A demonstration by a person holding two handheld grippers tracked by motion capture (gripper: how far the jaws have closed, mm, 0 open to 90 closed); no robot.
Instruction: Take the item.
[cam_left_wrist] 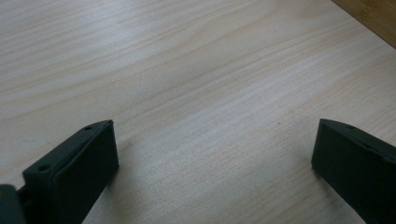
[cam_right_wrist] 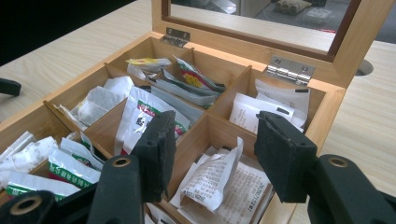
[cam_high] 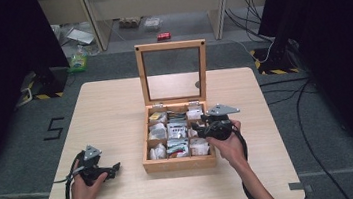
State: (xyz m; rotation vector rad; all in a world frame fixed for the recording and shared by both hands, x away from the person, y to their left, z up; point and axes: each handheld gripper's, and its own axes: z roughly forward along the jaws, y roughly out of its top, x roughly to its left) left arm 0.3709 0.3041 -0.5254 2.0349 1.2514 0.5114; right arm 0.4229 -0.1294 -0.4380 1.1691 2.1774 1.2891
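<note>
A wooden box (cam_high: 179, 163) with nine compartments of tea sachets stands mid-table, its glass lid (cam_high: 170, 45) raised upright at the back. My right gripper (cam_high: 197, 125) hovers over the box's right column. In the right gripper view its jaws (cam_right_wrist: 212, 140) stand partly open on either side of a white printed sachet (cam_right_wrist: 210, 179) that sticks up from its compartment, and the pads do not press it. My left gripper (cam_high: 115, 168) rests low over the bare table, left of the box. Its jaws (cam_left_wrist: 215, 154) are spread wide with nothing between them.
The light wooden table (cam_high: 115, 106) has free room left and right of the box. A round cable hole (cam_high: 198, 84) lies behind the lid. On the floor beyond are a red can (cam_high: 164, 36), a green packet (cam_high: 78, 62) and cables (cam_high: 249, 0).
</note>
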